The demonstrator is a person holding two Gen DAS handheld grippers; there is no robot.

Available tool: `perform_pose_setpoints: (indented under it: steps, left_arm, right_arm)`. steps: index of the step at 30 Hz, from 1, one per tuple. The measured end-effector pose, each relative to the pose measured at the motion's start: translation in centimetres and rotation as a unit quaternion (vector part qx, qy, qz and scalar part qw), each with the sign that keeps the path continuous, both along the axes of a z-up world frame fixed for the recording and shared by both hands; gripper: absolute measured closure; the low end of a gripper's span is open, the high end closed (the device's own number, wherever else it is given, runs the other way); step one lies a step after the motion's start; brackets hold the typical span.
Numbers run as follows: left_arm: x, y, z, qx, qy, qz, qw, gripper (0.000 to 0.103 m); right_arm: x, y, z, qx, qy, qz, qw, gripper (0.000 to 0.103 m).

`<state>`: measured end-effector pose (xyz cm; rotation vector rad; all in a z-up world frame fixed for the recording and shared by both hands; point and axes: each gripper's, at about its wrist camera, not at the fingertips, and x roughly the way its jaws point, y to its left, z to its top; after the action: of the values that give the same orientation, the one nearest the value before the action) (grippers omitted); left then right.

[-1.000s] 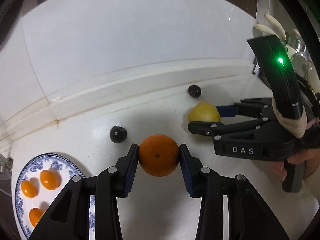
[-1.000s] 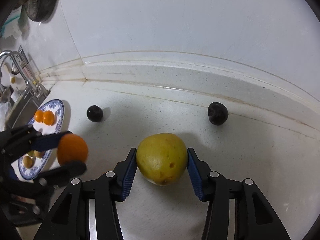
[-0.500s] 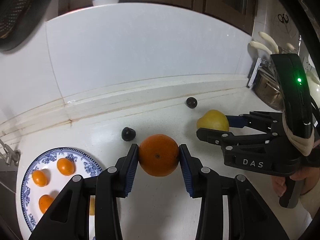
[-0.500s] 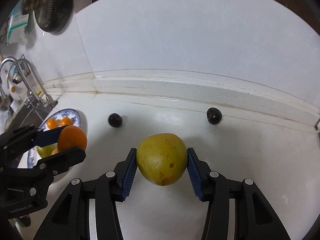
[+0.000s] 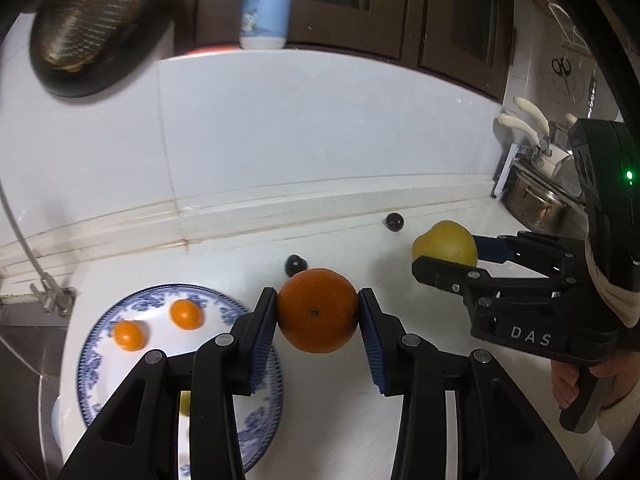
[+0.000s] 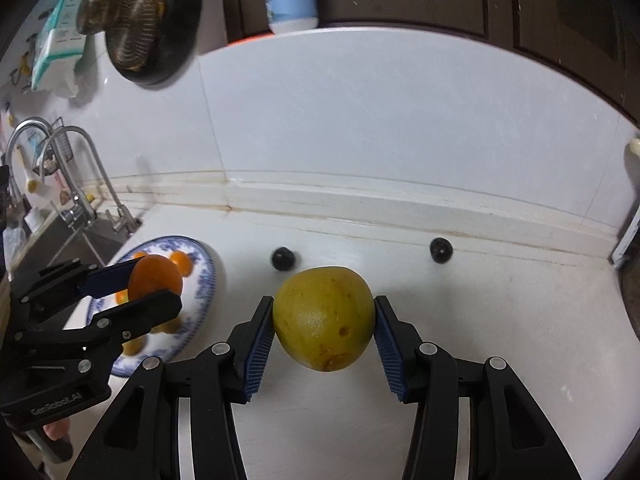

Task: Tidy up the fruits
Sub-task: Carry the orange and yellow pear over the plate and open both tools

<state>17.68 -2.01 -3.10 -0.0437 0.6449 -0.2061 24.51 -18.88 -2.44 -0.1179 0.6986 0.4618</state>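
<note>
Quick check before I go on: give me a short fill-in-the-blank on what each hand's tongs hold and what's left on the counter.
1. The left tongs are shut on the ____.
2. The right tongs grip a yellow-green fruit, held ____ the counter.
3. ____ small dark fruits lie loose on the counter.
4. The blue-patterned plate holds small ____ fruits.

Missing words: orange; above; two; orange

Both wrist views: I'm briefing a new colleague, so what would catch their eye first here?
Each tongs clamps a fruit above the white counter: the left tongs an orange, the right tongs a yellow-green fruit. At left, a blue-patterned plate holds small oranges; two dark fruits lie near the wall.
</note>
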Motion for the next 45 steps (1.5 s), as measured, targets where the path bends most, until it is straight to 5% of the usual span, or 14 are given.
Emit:
perform_pose_setpoints:
  steps: [27, 45]
  left_arm:
    - [-6.9, 11.3, 1.7, 0.015, -0.04, 0.079, 0.996, 0.063]
    - [-5.9, 16.6, -2.0, 0.037, 0.016, 0.081, 0.9959, 0.063]
  right_arm:
    - [-5.7, 11.3, 1.7, 0.009, -0.027, 0.054, 0.998, 0.054]
    - [-2.5, 18.6, -1.2, -0.037, 0.006, 0.089, 0.995, 0.054]
